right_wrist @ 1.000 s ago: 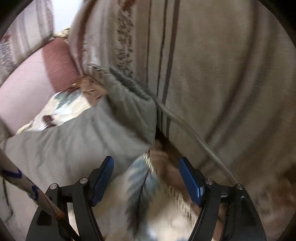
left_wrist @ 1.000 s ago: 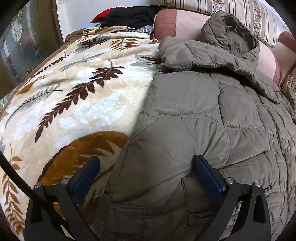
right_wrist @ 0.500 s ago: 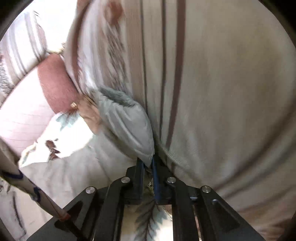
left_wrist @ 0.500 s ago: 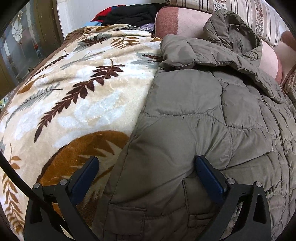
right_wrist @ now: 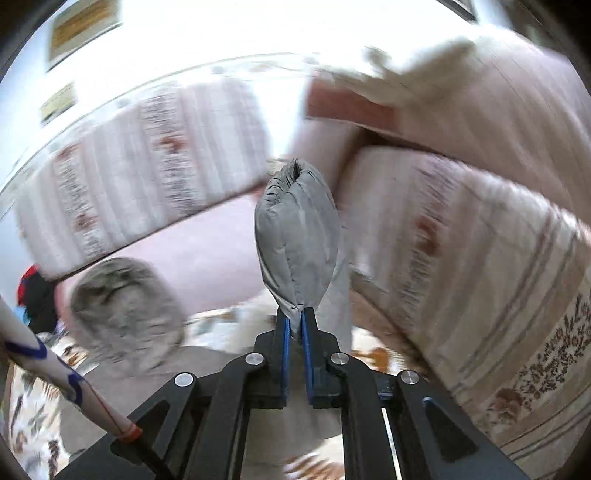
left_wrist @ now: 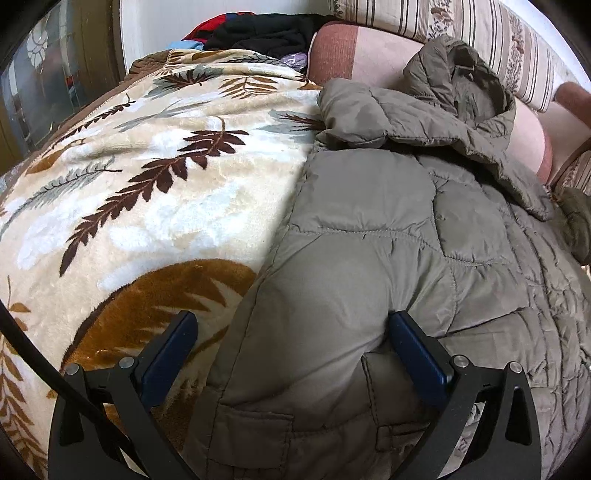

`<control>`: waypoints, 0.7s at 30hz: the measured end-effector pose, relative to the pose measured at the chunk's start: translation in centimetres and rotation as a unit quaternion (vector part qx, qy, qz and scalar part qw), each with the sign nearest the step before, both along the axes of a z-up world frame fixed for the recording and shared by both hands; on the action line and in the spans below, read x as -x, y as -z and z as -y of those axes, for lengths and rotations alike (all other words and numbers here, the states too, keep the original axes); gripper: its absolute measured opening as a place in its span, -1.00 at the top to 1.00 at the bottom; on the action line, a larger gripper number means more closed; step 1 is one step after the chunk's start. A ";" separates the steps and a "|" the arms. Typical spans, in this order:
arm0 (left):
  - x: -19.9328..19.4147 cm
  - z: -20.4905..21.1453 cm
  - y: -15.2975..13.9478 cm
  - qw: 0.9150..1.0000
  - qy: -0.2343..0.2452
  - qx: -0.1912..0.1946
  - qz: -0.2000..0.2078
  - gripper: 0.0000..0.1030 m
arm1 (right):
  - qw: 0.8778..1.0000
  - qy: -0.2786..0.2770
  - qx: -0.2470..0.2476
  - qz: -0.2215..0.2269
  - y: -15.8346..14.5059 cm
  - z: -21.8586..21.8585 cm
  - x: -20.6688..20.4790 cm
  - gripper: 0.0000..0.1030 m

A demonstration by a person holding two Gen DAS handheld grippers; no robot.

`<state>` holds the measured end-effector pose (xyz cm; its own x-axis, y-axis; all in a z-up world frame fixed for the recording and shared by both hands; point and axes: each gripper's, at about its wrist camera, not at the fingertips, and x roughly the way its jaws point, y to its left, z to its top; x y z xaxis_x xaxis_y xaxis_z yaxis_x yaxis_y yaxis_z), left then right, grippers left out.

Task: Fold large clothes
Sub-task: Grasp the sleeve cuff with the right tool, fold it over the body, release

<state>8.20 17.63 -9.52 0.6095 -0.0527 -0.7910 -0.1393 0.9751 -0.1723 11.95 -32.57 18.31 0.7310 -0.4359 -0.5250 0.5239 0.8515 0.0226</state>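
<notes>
Jacket: we see the olive quilted coat spread on the leaf blanket, hood against the pink sofa.
Left gripper: our jaws stand wide apart, straddling the jacket's left edge near a pocket; one blue pad rests over blanket, the other presses on fabric. Nothing held.
Right gripper: our jaws are pinched nearly together on a puffy sleeve end, which is lifted in front of the striped cushions.
Clothes pile: beyond the blanket.
</notes>
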 end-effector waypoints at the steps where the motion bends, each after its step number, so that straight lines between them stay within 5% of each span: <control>1: 0.1 -0.2 0.0 1.000 0.000 0.007 0.003 -1.00 | 1.000 -0.013 0.008 -0.003 -0.3 -1.9 -0.7 0.86; 10: 0.7 -1.0 -0.6 0.999 0.000 0.042 0.024 -1.00 | 0.985 -0.160 0.044 -0.048 1.6 -20.4 -6.6 0.87; 21: 2.1 -0.8 -3.6 0.998 0.003 0.019 0.067 -1.00 | 0.938 -0.292 0.075 -0.174 13.9 -37.5 -11.8 0.88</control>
